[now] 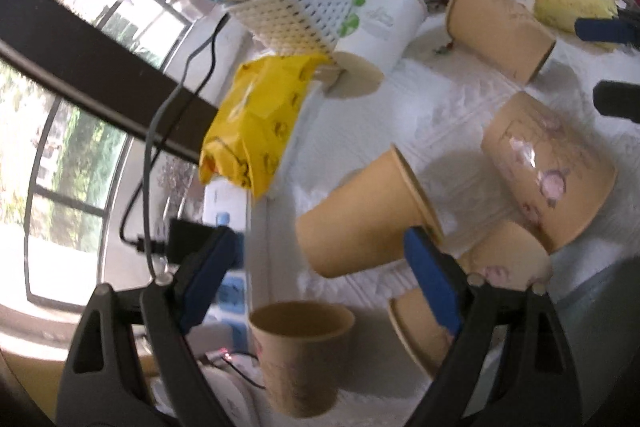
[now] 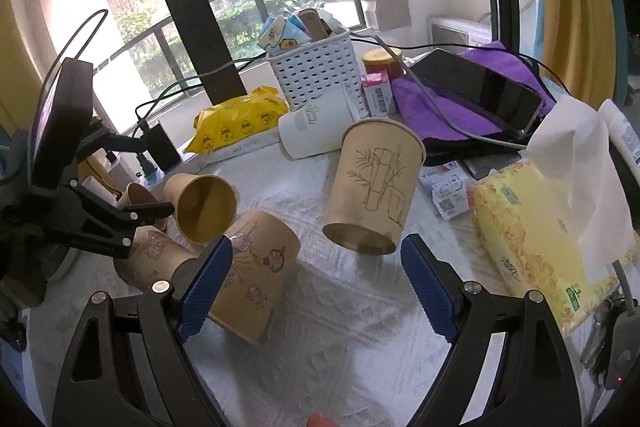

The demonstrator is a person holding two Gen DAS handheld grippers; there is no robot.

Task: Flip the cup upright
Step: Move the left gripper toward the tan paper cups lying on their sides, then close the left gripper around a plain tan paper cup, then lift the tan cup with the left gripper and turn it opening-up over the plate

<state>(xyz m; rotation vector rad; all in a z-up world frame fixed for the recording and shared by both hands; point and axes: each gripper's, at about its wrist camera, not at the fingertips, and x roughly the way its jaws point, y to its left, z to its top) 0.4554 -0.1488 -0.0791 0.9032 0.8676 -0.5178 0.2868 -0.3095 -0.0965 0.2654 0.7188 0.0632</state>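
Observation:
Several tan paper cups lie or stand on a white cloth [image 2: 360,327]. In the left wrist view my left gripper [image 1: 320,247] is open around a plain tan cup [image 1: 360,215] held off the cloth, tilted, its rim against the right pad. That cup shows in the right wrist view [image 2: 204,207], mouth facing the camera, beside the left gripper's finger. My right gripper [image 2: 316,259] is open and empty above the cloth. A cup with a bamboo drawing [image 2: 374,187] stands upside down ahead of it. A cup with cartoon drawings [image 2: 256,275] lies by its left pad.
A white cup [image 2: 316,127] lies on its side near a white basket [image 2: 316,71]. A yellow wipes pack [image 2: 240,119], yellow tissue box [image 2: 540,239], purple cloth with a phone [image 2: 480,87], and cables crowd the table's far side. An upright cup [image 1: 304,355] stands low in the left view.

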